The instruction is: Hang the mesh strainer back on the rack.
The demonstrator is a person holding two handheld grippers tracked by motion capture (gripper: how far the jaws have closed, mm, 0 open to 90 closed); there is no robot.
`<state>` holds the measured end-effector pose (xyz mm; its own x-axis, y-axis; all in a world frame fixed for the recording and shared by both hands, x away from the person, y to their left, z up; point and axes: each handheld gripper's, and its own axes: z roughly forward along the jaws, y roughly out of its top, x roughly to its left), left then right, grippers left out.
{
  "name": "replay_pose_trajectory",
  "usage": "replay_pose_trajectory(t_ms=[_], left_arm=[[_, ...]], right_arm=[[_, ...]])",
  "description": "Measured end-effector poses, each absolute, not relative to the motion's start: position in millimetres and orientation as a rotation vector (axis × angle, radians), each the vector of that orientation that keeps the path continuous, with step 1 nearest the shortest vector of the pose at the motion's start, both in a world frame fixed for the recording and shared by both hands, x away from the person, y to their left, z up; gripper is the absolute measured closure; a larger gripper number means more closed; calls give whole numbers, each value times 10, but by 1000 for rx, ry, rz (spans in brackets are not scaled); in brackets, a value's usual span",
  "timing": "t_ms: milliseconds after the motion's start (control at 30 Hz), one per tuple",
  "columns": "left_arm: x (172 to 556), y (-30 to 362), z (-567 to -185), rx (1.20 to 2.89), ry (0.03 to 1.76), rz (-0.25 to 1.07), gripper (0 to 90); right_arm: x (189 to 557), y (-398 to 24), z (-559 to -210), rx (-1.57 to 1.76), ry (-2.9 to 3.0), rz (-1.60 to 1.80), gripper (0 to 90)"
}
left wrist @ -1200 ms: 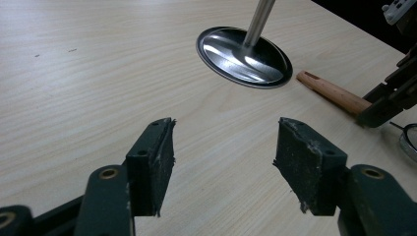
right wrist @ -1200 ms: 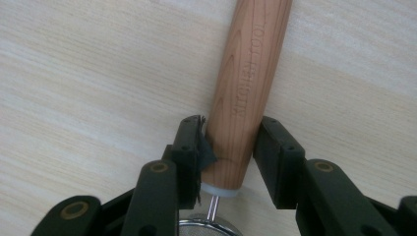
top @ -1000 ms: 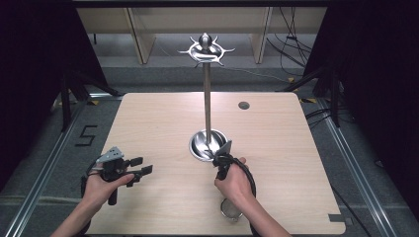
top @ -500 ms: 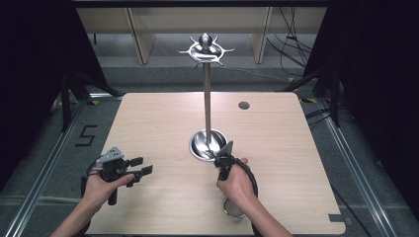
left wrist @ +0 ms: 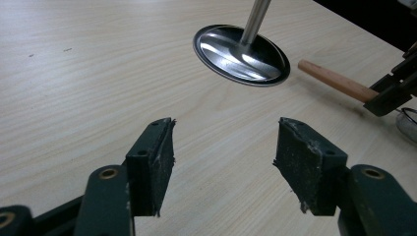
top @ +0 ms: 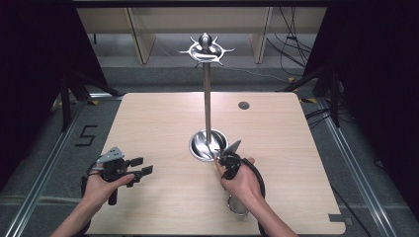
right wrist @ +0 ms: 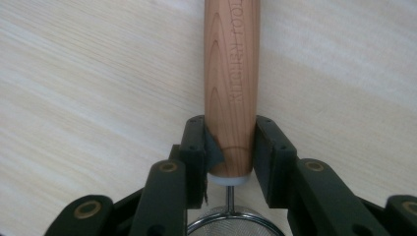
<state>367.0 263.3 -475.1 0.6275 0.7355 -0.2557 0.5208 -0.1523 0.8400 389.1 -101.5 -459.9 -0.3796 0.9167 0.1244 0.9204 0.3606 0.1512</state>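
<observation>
A metal stand [top: 206,98] with hooks at its top rises from a round base [top: 208,145] in the middle of the wooden table [top: 163,123]. My right gripper [top: 223,159] is just in front of the base, and its jaws have just been closing on the wooden handle [right wrist: 232,88] of a mesh strainer [top: 237,205]. Both pads of the right gripper [right wrist: 230,142] press the handle's lower end, with the mesh bowl [right wrist: 231,223] below. My left gripper [top: 143,165] hovers at the front left, open and empty [left wrist: 223,147]. It faces the base [left wrist: 241,54] and the handle [left wrist: 334,81].
A small dark grommet [top: 243,105] sits in the table at the back right. Wooden shelving [top: 138,34] stands behind the table. Dark curtains and cables flank both sides. Bare tabletop lies to the left of and behind the stand.
</observation>
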Motion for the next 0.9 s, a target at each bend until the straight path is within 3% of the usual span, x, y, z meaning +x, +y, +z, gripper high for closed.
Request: replay_pose_trajectory(t_ms=[900], left_arm=[[3646,2631,-4774,1814,1025,277,384]], right_arm=[[3419,-1739,-4136,-1507,-2724,-1113,693]])
